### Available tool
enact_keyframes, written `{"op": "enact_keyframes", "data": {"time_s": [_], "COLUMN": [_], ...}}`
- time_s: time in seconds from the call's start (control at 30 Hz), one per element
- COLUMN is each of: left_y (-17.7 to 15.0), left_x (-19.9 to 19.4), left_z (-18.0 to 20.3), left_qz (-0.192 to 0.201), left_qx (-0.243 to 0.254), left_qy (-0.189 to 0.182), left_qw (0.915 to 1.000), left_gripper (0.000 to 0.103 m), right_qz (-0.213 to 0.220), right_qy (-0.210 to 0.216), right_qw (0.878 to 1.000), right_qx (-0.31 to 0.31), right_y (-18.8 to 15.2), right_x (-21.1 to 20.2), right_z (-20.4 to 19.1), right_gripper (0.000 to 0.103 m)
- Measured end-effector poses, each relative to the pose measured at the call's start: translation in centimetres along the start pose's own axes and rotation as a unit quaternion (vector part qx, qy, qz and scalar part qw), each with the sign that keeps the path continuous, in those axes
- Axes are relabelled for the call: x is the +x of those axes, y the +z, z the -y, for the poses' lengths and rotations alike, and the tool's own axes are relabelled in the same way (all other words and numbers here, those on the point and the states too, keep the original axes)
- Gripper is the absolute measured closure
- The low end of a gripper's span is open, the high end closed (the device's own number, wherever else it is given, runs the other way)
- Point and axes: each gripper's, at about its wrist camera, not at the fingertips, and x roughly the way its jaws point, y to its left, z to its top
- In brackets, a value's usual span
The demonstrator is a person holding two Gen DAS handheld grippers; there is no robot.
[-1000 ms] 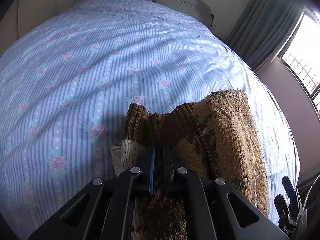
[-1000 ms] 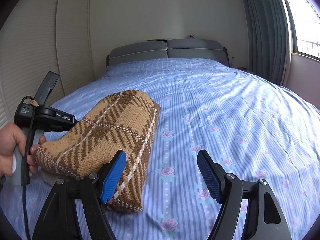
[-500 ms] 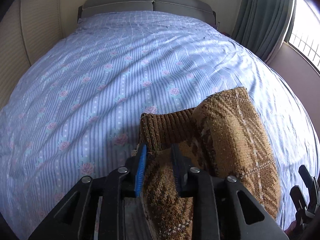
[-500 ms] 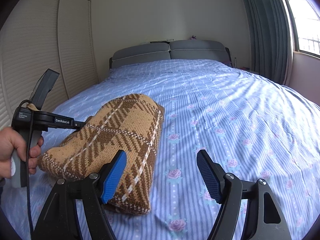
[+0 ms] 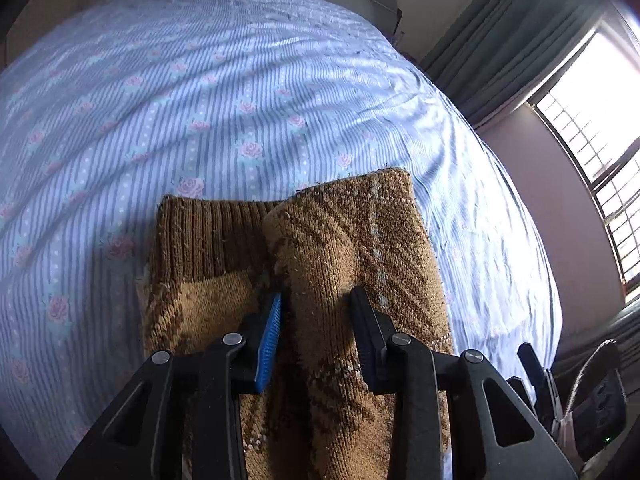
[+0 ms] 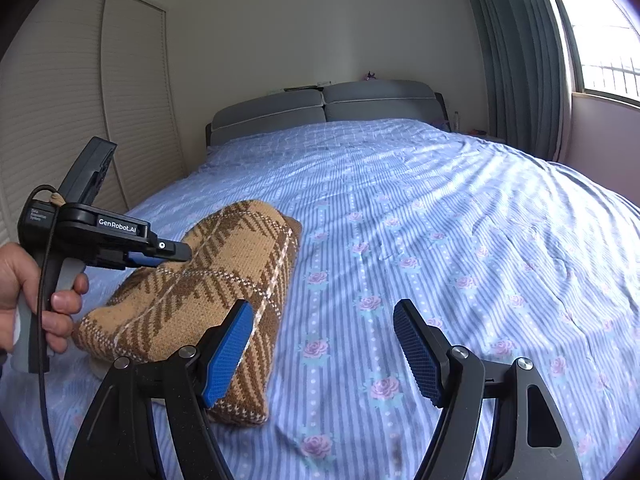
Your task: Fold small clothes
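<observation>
Sweater (image 6: pixel 208 292), brown plaid knit, lies folded into a thick bundle on your bed (image 6: pixel 460 220), on the striped, rose-printed sheet toward the near left side as your right camera sees it. Your left gripper (image 5: pixel 316 320) sits right on the bundle with its jaws parted; a raised fold of knit stands between the fingers, the blue pad (image 5: pixel 269 340) against one side of it, though you cannot tell whether they press it. The ribbed hem (image 5: pixel 200 236) lies flat just left of that fold. Your left hand (image 6: pixel 28 300) holds the gripper handle beside the bundle. Your right gripper (image 6: pixel 324 344) hangs above the sheet with jaws wide apart, holding nothing, its left finger (image 6: pixel 228 356) over the bundle's near end.
</observation>
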Motion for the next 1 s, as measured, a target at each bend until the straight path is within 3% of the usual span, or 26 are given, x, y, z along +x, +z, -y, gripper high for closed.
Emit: {"op": "enact_keyframes", "data": {"time_s": [0.13, 0.23, 0.4, 0.53, 0.6, 0.77, 1.0], "left_y": [-0.5, -0.7, -0.9, -1.4, -1.6, -2.7, -4.0], "left_x": [0.1, -0.8, -5.2, -8.4, -8.1, -4.0, -2.8], "left_z": [0.2, 1.4, 3.4, 4.6, 3.9, -0.6, -0.1], "left_qz": [0.0, 0.023, 0.083, 0.111, 0.103, 0.065, 0.087], "left_qx": [-0.004, 0.022, 0.055, 0.095, 0.099, 0.057, 0.073], "left_qy": [-0.002, 0.012, 0.054, 0.113, 0.129, 0.133, 0.139], "left_qw": [1.0, 0.9994, 0.9936, 0.9829, 0.9813, 0.9874, 0.9838], "left_gripper": [0.069, 0.082, 0.084, 0.084, 0.084, 0.083, 0.082], "right_qz": [0.0, 0.003, 0.012, 0.023, 0.025, 0.014, -0.008], "right_qy": [0.0, 0.0, 0.0, 0.007, 0.012, 0.021, 0.022], "right_qw": [1.0, 1.0, 1.0, 1.0, 1.0, 1.0, 0.999], "right_qx": [0.007, 0.007, 0.004, 0.005, 0.003, -0.013, -0.04], "right_y": [0.0, 0.1, 0.6, 1.4, 1.6, 1.2, 0.1], "right_x": [-0.2, -0.4, -1.1, -1.6, -1.6, -0.9, 0.0], "right_z": [0.4, 0.5, 0.8, 0.7, 0.4, -1.0, -1.8], "right_gripper": [0.03, 0.03, 0.03, 0.03, 0.03, 0.03, 0.03]}}
